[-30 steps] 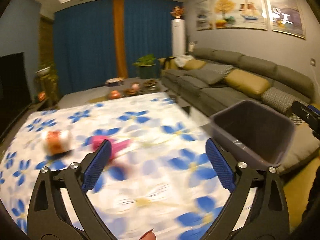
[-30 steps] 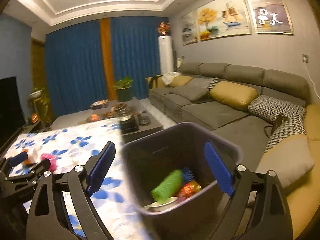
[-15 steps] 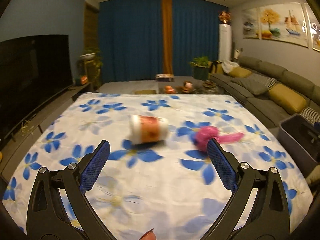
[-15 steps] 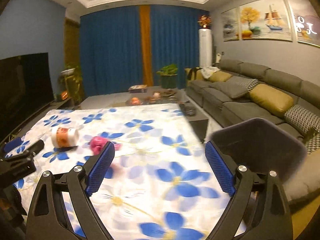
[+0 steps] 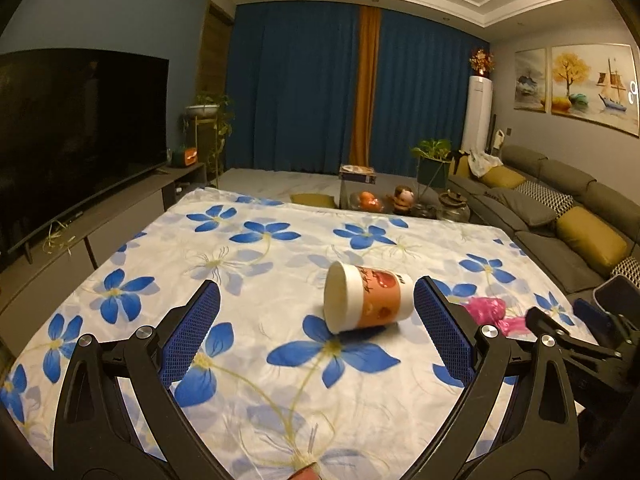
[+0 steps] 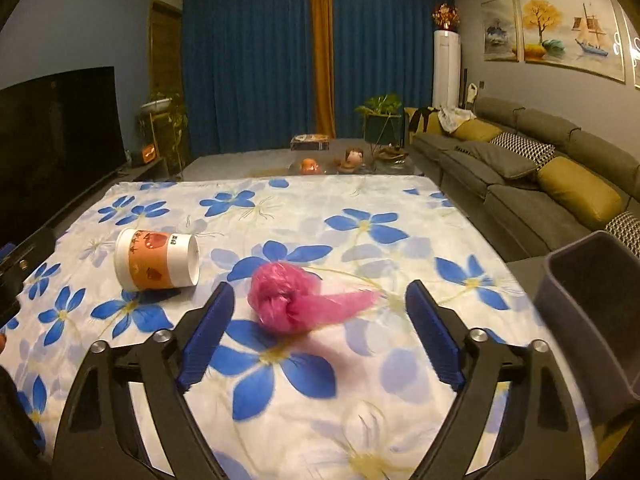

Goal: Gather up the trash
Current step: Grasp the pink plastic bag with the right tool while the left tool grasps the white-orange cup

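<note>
One paper cup point(image 6: 156, 261); one pink plastic bag point(image 6: 296, 304); one grey bin point(image 6: 596, 312); two grippers, left point(image 5: 316, 328) and right point(image 6: 320, 328).

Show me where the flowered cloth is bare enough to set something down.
Bare: the far half of the cloth, beyond the cup and pink bag, and the near strip under the right gripper. Also the left side beside the left gripper. Crowded: the middle, where cup and bag lie, and the bin edge.

cup point(image 6: 156, 261) print probably illegible
</note>
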Demonstrator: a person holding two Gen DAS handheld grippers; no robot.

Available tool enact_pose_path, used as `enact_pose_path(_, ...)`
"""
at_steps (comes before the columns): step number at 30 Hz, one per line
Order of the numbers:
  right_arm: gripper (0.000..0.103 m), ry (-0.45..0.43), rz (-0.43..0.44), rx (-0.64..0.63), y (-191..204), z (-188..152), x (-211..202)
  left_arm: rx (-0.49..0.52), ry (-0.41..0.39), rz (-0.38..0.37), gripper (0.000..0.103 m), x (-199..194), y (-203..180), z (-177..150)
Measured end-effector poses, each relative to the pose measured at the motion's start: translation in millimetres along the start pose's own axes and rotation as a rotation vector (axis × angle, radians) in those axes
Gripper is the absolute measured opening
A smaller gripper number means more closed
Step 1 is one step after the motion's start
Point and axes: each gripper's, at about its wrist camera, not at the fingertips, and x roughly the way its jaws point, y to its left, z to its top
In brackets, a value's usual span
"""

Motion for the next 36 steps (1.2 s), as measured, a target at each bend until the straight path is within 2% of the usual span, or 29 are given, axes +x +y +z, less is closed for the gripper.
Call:
enact_pose_path(6, 0.066, 0.084, 0.007, -0.004, 12.3, 2.1, 42.4, -0.002, 0.019, -0.010, 0.096, 18.7, 4.6, -2.0)
enact_pose_path(9, 0.061, 0.106, 0.009, 0.015, 8.7, 4.7, 51.4, 0.008, 0.030, -0.028, 0.096, 28.5, 2.6, -1.9)
enact_pose_path(15, 0.033, 0.149, 0.042, -0.009, 13.3, 2.6, 60.6, 0.026, 0.077, -0.055, 0.094, 52.3, -4.1, -4.7)
enact_pose_path(16, 0.024, 0.148, 0.044, -0.011, 13.6, 2.7, 61.0, 0.033, 0.086, -0.062, 0.093, 56.8, -5.8, -4.7)
enact_pose_path(17, 0.023, 0.146, 0.049, -0.011, 13.8, 2.6, 60.7, 0.036, 0.096, -0.071, 0.092, 61.1, -6.6, -4.9)
enact_pose_path(20, 0.017, 0.136, 0.052, 0.009, 9.8, 2.1, 58.2, 0.038, 0.130, -0.099, 0.084, 72.9, -8.5, -5.6)
enact_pose_path(24, 0.016, 0.116, 0.050, 0.040, 3.7, 3.0, 54.1, 0.043, 0.184, -0.143, 0.067, 85.9, -11.5, -6.4)
enact_pose_path(29, 0.016, 0.097, 0.055, 0.049, 1.9, 2.6, 48.9, 0.057, 0.251, -0.205, 0.043, 98.9, -16.3, -9.7)
enact_pose_path(34, 0.016, 0.083, 0.060, 0.048, 1.8, 2.6, 45.7, 0.063, 0.275, -0.279, 0.016, 100.6, -18.4, -12.9)
enact_pose_path(36, 0.016, 0.081, 0.062, 0.048, 1.4, 2.8, 44.9, 0.074, 0.278, -0.298, 0.010, 99.2, -20.9, -14.2)
